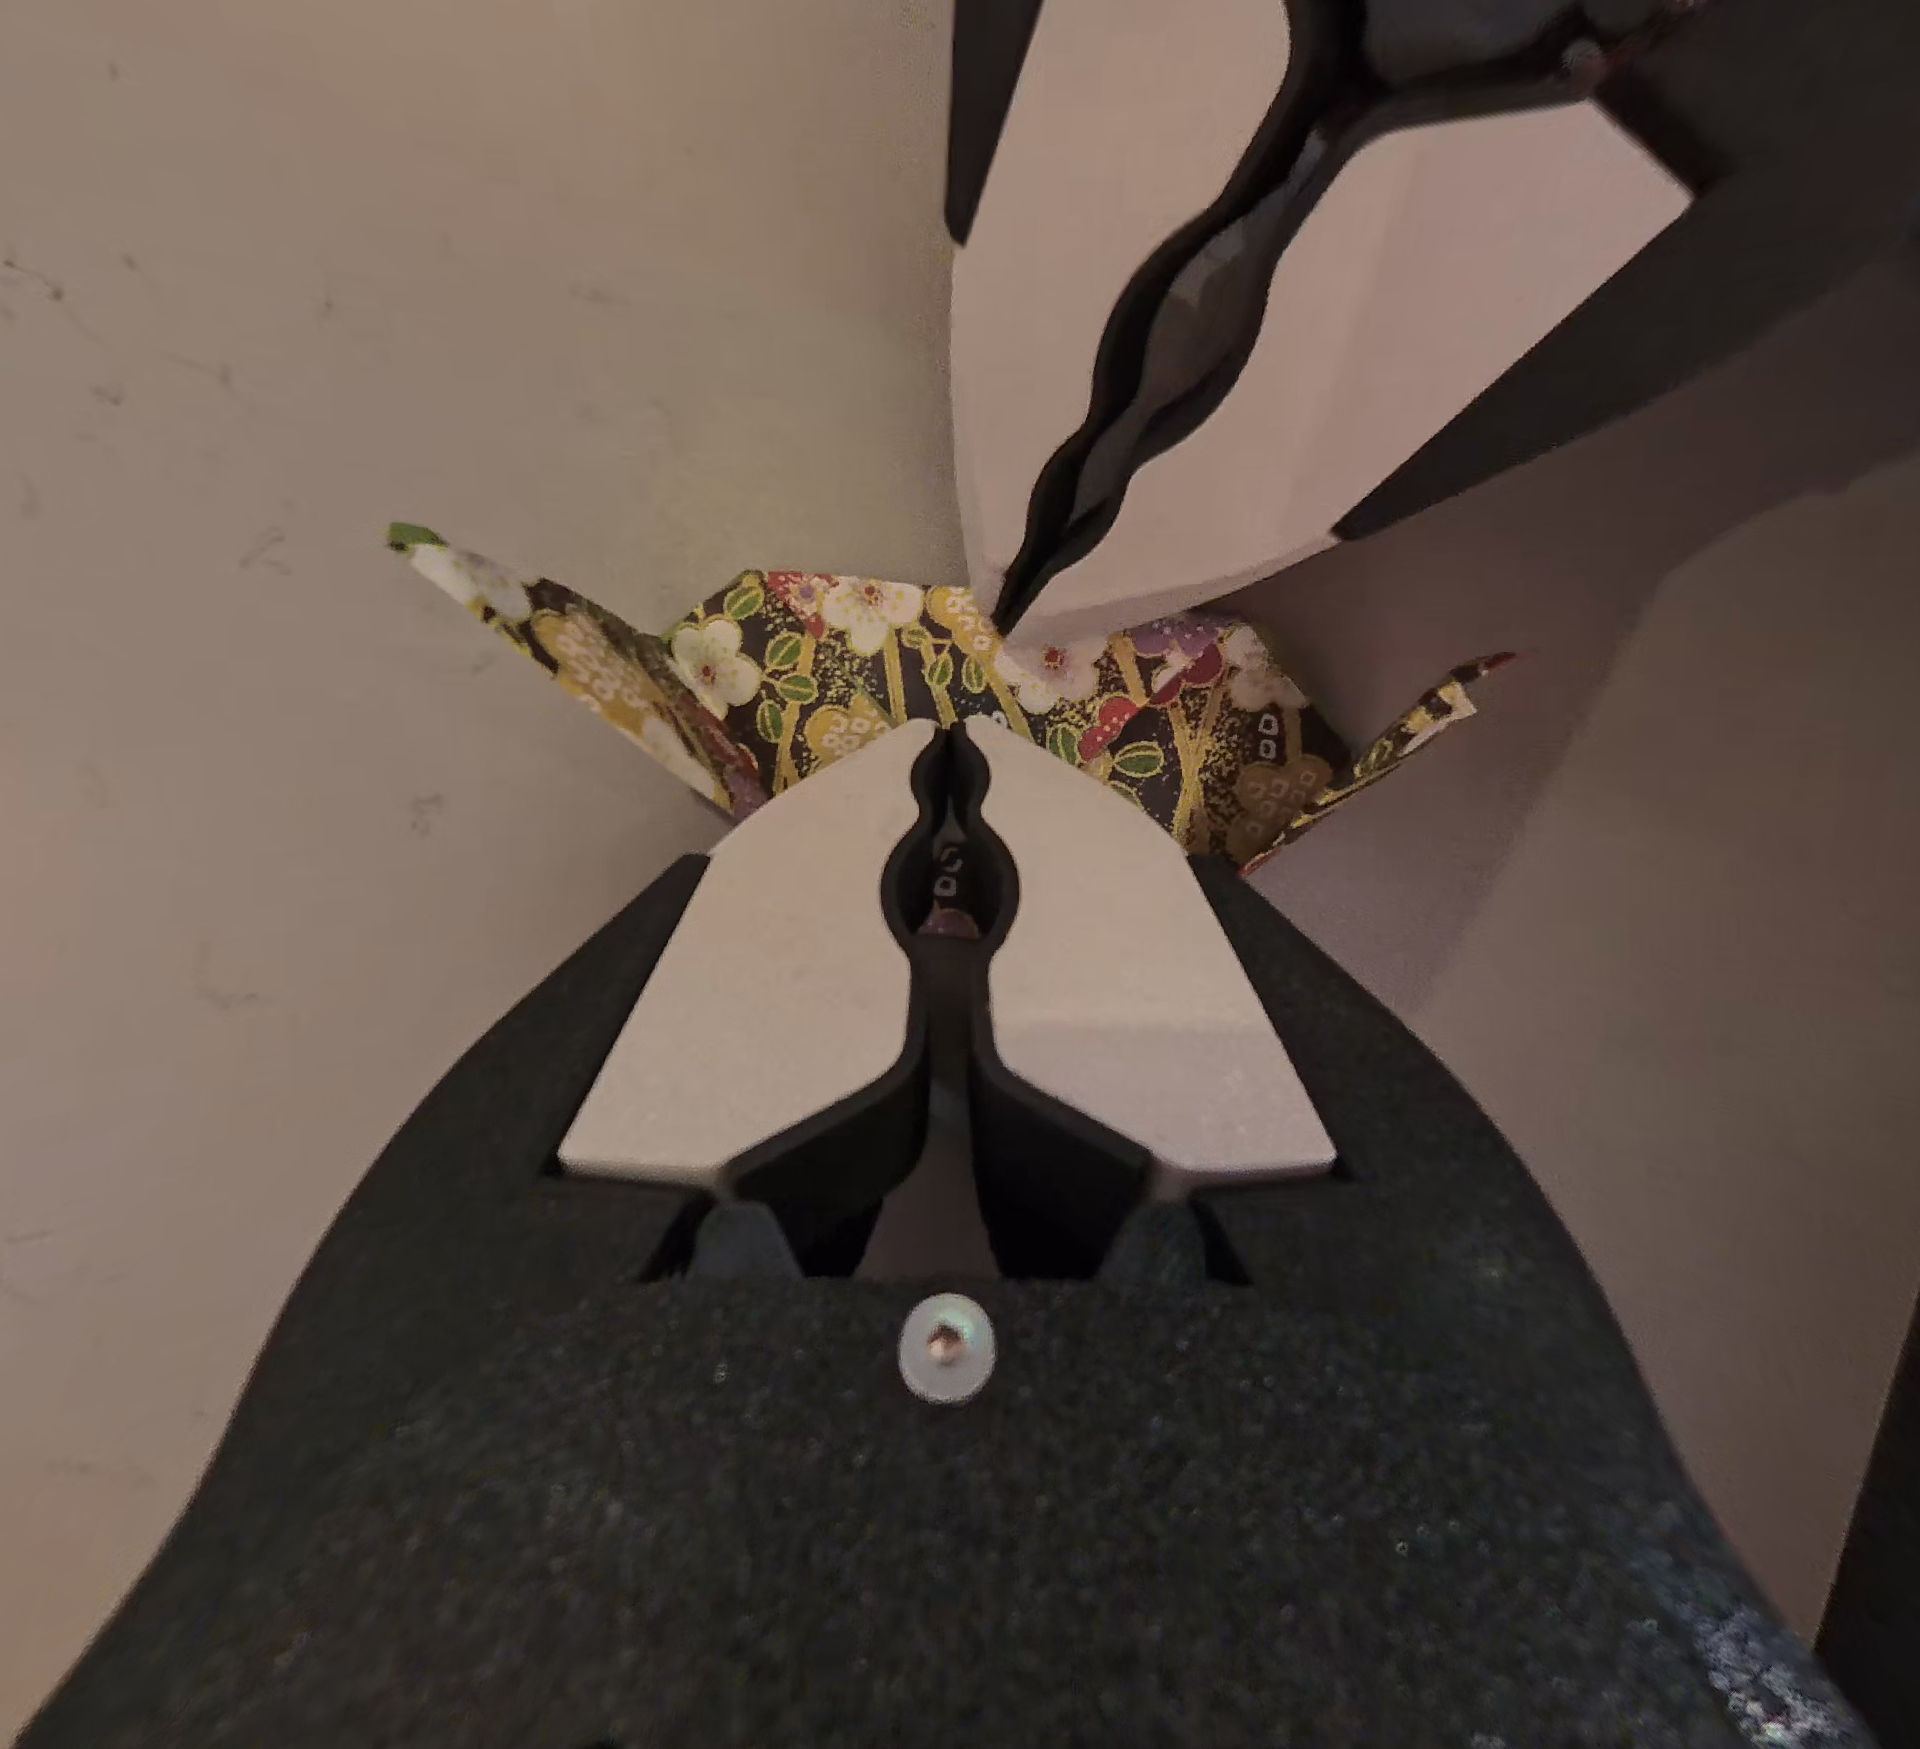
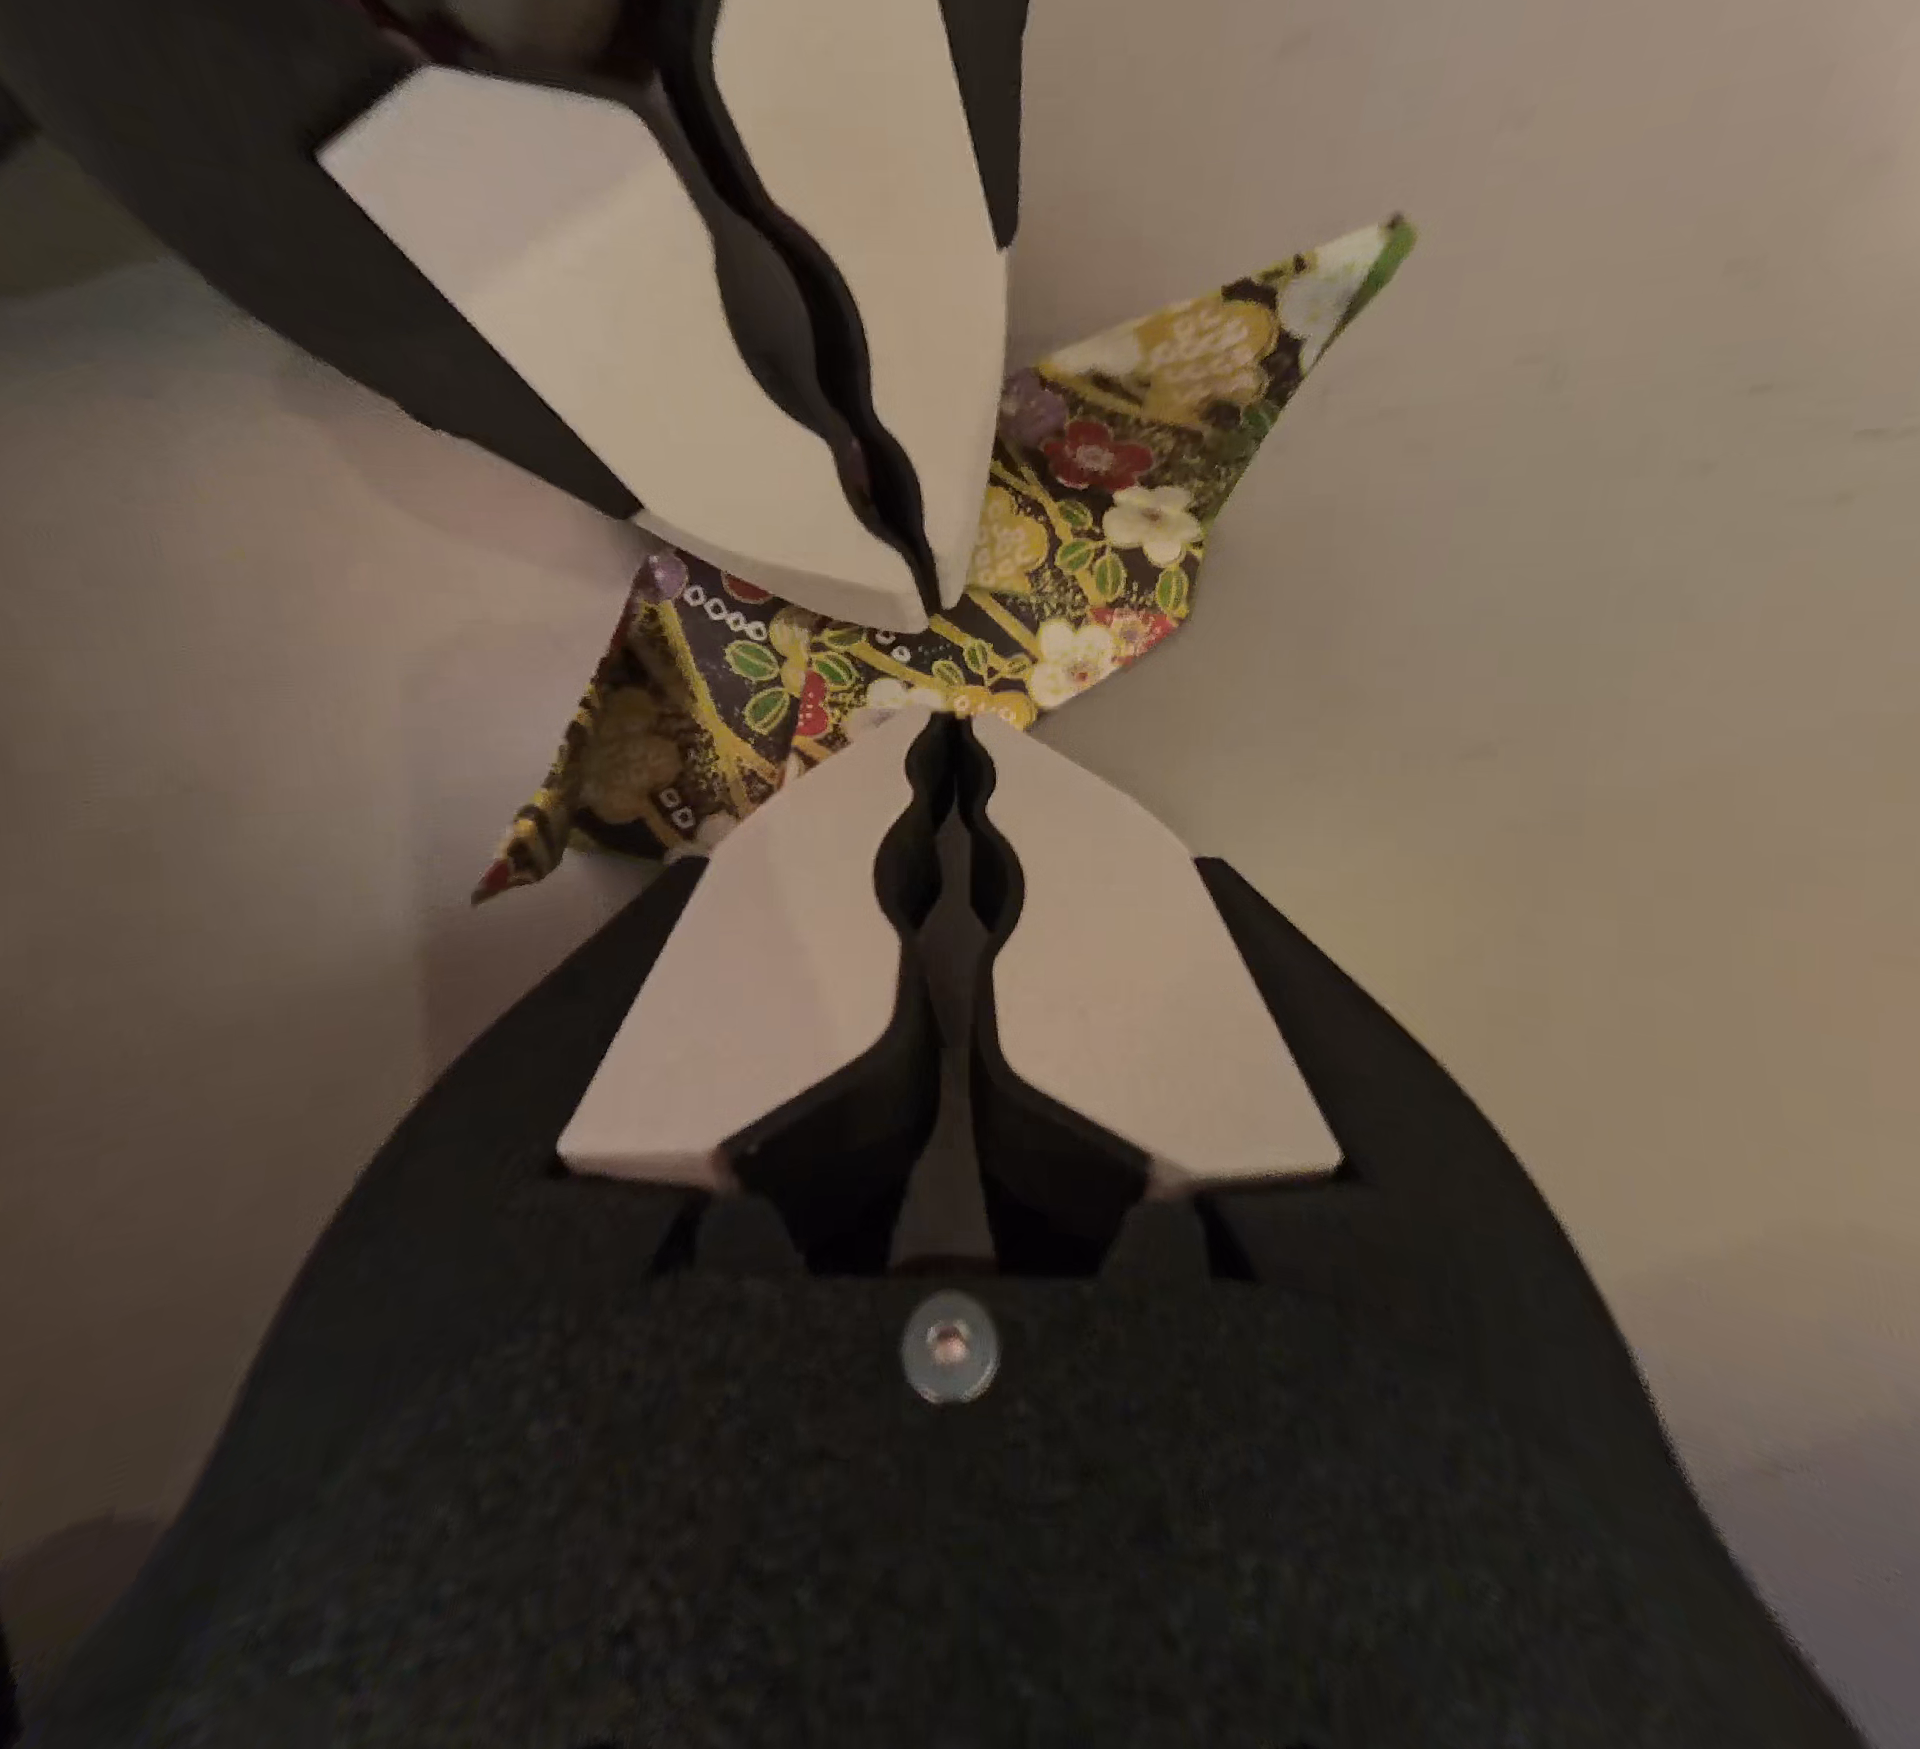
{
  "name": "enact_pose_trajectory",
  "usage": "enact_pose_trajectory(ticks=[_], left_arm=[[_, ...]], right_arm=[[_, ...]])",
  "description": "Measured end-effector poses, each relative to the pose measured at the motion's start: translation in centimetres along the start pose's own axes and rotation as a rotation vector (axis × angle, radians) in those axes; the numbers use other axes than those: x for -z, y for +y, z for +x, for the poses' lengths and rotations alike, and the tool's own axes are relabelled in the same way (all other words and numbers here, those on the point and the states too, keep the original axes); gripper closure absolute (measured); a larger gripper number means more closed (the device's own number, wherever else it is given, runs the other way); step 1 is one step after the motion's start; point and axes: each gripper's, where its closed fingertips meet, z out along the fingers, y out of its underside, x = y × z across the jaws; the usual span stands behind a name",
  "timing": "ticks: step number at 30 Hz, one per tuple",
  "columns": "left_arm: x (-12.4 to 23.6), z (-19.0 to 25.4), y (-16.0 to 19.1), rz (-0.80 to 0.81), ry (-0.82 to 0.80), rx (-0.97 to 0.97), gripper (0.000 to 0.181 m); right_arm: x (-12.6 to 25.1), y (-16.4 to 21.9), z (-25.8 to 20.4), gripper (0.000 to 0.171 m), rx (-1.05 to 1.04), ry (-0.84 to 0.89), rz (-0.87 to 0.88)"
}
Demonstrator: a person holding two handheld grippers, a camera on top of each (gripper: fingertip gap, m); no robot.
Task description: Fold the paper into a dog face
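Floral paper [image 1: 852, 660] pinched (both tongs [image 1: 951, 738]).

My left gripper [image 1: 951, 733] is pinched closed, fingers pointing forward. My right gripper [image 2: 951, 723] is pinched closed too, its tip nearly meeting the left's from the opposite side.

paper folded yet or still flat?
Folded: the floral paper shows creases and two raised pointed flaps, pinched between the shut left gripper and right gripper.

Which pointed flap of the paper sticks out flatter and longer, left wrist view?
The left flap of the paper: a broad, flat triangle with a green tip. The right flap is narrower and creased, with a red tip.
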Motion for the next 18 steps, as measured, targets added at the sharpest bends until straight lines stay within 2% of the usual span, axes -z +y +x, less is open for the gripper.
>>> enact_pose_trajectory(ticks=[7, 10, 18], left_arm=[[0.0, 0.0, 0.0, 0.004, 0.000, 0.002, 0.181], [0.0, 0.0, 0.0, 0.002, 0.001, 0.002, 0.181], [0.0, 0.0, 0.0, -0.006, 0.004, 0.020, 0.181]], right_arm=[[0.4, 0.3, 1.4, 0.171, -0.033, 0.068, -0.019], [0.7, -0.9, 1.4, 0.171, -0.073, 0.050, 0.047], [-0.9, -0.7, 2.5, 0.171, -0.041, 0.103, 0.002]])
